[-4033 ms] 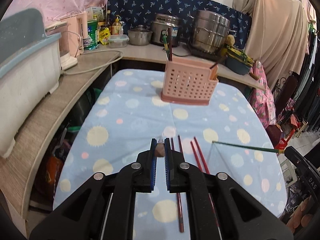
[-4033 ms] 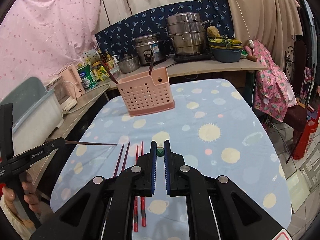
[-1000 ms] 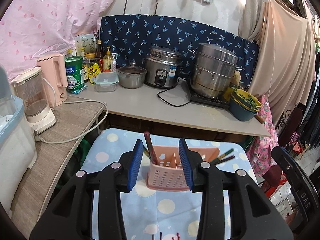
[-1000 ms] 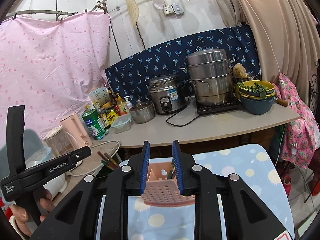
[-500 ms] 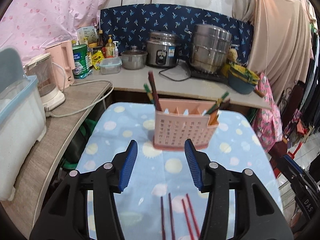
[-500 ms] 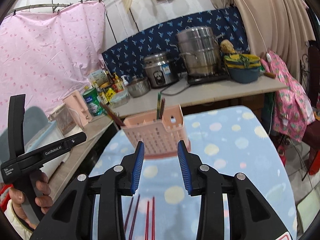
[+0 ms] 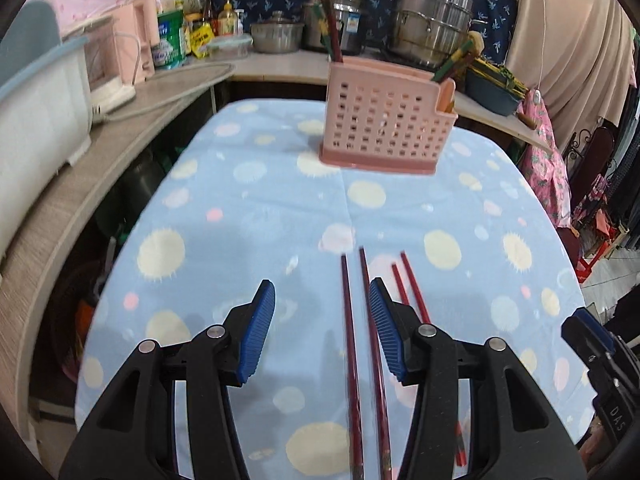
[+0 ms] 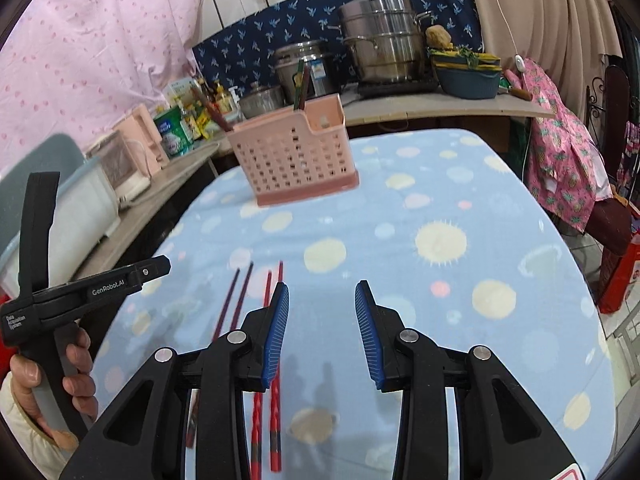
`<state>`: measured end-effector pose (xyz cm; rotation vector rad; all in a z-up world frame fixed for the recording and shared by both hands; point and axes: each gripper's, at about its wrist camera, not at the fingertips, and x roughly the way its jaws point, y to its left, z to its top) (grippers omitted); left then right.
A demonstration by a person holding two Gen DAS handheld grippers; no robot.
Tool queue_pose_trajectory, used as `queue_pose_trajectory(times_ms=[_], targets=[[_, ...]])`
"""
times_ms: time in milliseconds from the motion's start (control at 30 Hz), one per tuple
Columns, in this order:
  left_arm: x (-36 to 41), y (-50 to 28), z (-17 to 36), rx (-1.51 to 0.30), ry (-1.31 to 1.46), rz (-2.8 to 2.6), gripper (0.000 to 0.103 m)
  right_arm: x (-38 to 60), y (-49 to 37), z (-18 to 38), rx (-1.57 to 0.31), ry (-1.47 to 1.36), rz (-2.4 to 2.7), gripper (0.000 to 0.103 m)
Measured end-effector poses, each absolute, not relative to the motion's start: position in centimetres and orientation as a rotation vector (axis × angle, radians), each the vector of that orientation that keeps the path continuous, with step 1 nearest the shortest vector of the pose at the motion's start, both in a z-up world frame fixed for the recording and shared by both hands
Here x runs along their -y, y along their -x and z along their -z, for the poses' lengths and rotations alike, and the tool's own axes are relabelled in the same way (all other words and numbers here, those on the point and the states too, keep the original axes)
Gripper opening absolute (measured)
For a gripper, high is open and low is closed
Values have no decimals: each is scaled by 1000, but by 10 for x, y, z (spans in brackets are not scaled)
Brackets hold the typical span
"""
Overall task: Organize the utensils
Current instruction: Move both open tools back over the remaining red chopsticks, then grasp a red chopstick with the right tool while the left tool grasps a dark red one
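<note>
A pink perforated utensil holder (image 7: 386, 124) (image 8: 294, 154) stands at the far end of the dotted blue table and holds several chopsticks. Two dark red chopsticks (image 7: 352, 344) (image 8: 234, 296) lie on the cloth; in the left wrist view they run between my open left gripper's (image 7: 322, 320) fingers, near the right one. Two brighter red chopsticks (image 7: 412, 288) (image 8: 274, 408) lie just right of them, partly under the left finger of my open, empty right gripper (image 8: 322, 320). The left gripper (image 8: 80, 292) also shows in the right wrist view, held in a hand.
A wooden counter (image 7: 132, 100) wraps the left and back with a kettle (image 7: 136, 40), jars, pots (image 7: 428, 28) and a white bin (image 7: 36, 108). A chair with pink cloth (image 8: 568, 168) stands right of the table. The blue dotted cloth (image 8: 460, 240) covers the table.
Both grippers dropped from up near the holder back down to the near end of the table and opened wider. The green and dark chopsticks held 4 s ago now stand in the holder.
</note>
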<state>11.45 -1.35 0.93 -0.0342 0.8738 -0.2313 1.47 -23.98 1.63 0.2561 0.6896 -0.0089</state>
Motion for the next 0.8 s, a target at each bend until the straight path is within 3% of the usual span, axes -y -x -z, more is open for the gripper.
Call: queue_pose_trajectory(times_ms=[433,800], targets=[[-2,-75,45,-985,62,229,47,204,14,39,-816,-209,-35,34],[-5,-55,56,-979,70,246,50,186,21,59,-861,-192,-57,34]])
